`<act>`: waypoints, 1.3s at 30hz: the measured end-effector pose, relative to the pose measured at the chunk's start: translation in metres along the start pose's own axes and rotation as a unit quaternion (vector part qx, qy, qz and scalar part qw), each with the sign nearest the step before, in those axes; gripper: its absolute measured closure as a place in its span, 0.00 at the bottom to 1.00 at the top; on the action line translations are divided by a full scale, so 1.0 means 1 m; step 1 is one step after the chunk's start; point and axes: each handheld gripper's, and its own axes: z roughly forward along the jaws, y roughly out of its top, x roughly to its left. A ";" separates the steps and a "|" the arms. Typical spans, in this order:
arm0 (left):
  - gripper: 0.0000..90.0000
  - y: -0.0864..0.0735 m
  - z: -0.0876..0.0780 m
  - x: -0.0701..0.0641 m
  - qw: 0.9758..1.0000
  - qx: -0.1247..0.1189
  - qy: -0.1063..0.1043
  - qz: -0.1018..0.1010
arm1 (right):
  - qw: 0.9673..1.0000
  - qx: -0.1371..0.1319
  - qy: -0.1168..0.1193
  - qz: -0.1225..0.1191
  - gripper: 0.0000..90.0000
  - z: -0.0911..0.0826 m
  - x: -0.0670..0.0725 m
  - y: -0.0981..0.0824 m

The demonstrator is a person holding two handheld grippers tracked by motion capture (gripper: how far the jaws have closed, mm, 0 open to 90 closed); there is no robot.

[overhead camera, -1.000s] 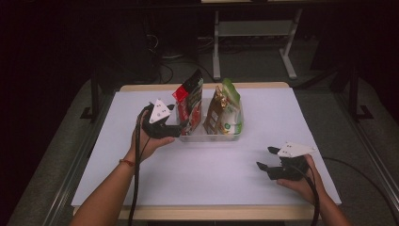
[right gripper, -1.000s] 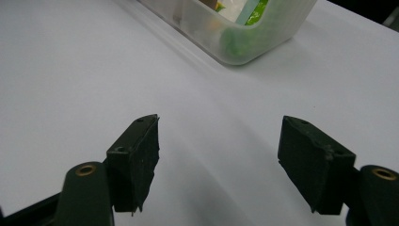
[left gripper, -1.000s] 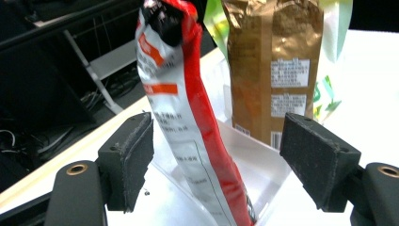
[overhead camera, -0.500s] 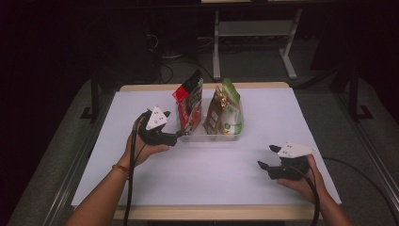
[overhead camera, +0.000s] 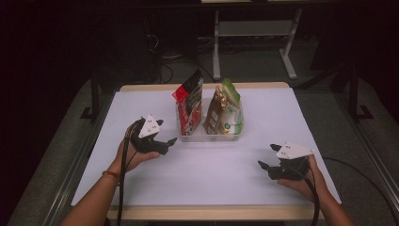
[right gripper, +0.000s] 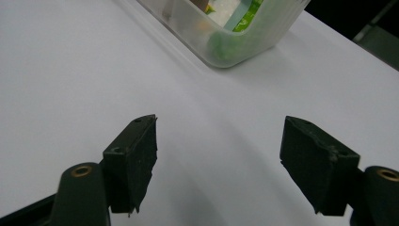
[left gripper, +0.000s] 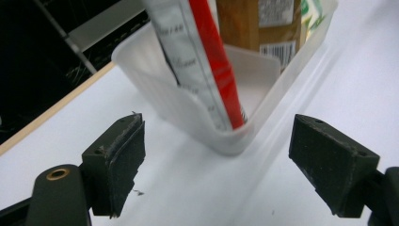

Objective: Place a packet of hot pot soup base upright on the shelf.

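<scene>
Translucent rectangular plastic bin, holding a red-and-silver foil pouch and a brown-and-green pouch upright, is set on the white tabletop. Left claw, at the bin's 8 o'clock, has just been opening; it is spread wide, nothing gripped. Right claw, at 5 o'clock, is likewise spread and empty.

A table with a white top and a light wooden edge takes up the middle of the high view, reaching from its lower edge up to about mid-frame. Directly on it, a little above the centre of the frame, stands a clear plastic tub, close to the table's far edge. In the left gripper view one rounded corner of the tub rests on the white top at the middle of the frame; in the right gripper view another corner sits at the upper middle
</scene>
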 end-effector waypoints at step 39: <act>0.21 -0.077 -0.062 0.012 0.999 0.005 0.006 -0.049 | 0.998 -0.028 -0.039 0.034 0.20 -0.027 -0.011 -0.027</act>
